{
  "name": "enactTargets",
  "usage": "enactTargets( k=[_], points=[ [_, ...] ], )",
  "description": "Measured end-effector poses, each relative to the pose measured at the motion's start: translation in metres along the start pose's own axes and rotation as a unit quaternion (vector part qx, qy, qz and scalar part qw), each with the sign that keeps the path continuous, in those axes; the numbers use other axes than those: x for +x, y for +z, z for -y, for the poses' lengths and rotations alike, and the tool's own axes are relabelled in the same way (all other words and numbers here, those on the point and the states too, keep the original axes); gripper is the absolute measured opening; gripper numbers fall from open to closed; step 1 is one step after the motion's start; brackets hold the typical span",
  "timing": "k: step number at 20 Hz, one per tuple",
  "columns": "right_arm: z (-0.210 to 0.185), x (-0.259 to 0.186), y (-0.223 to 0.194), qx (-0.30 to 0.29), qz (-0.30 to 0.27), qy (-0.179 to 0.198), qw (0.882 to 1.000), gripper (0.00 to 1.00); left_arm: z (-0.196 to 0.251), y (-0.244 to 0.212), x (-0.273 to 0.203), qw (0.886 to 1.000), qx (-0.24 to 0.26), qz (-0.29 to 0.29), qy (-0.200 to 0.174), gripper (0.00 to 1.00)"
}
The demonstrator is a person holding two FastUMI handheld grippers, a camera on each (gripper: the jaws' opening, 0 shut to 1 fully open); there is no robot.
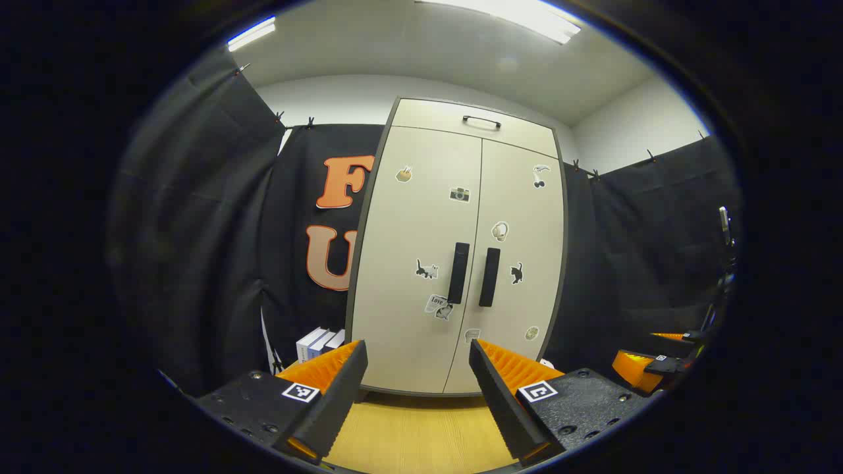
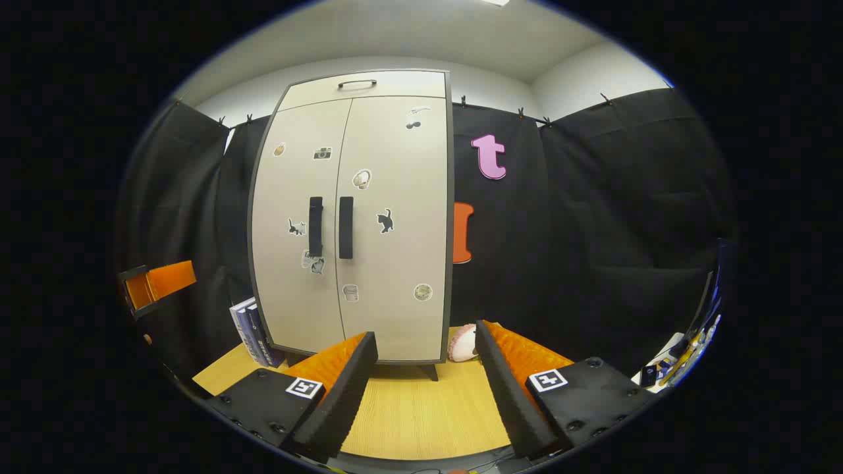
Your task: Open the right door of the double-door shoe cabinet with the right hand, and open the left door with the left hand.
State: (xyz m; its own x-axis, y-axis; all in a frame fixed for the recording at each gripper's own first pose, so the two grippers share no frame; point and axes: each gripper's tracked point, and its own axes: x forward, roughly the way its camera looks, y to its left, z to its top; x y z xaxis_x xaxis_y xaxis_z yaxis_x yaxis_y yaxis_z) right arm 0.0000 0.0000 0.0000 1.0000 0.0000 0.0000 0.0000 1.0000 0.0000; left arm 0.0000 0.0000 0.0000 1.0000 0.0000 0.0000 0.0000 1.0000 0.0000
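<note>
A beige double-door shoe cabinet (image 1: 454, 217) (image 2: 355, 197) with stickers stands on a wooden table, both doors closed. Its two dark vertical handles sit side by side at the middle seam: left handle (image 1: 458, 272) (image 2: 315, 226) and right handle (image 1: 489, 277) (image 2: 346, 227). My left gripper (image 1: 418, 368) is open, well short of the cabinet, pointing at the doors' lower part. My right gripper (image 2: 427, 359) is open too, aimed at the cabinet's lower right corner. The right gripper (image 1: 649, 362) also appears at the right edge of the left gripper view, and the left gripper (image 2: 155, 283) at the left edge of the right gripper view.
Several books (image 1: 319, 343) (image 2: 253, 332) stand against the cabinet's left side. A small pinkish round object (image 2: 463, 343) lies by its right foot. The wooden tabletop (image 2: 421, 408) stretches in front. Black cloth walls surround the booth. A drawer with a handle (image 1: 481, 122) tops the cabinet.
</note>
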Motion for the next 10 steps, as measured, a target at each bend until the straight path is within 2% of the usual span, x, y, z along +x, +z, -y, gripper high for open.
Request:
enactTargets(
  k=[5,6,10],
  points=[
    [-0.008,-0.002,-0.004,0.009,-0.012,0.005,1.0,0.94,-0.003,0.0,0.001,1.0,-0.005,-0.004,-0.003,0.94],
    [-0.009,-0.002,-0.004,0.013,-0.011,0.002,1.0,0.98,-0.005,0.0,0.001,1.0,-0.005,-0.005,-0.005,0.94],
    [-0.012,-0.005,0.003,0.016,-0.008,-0.004,1.0,0.98,-0.016,0.001,0.0,1.0,0.007,-0.014,-0.007,0.95]
  ],
)
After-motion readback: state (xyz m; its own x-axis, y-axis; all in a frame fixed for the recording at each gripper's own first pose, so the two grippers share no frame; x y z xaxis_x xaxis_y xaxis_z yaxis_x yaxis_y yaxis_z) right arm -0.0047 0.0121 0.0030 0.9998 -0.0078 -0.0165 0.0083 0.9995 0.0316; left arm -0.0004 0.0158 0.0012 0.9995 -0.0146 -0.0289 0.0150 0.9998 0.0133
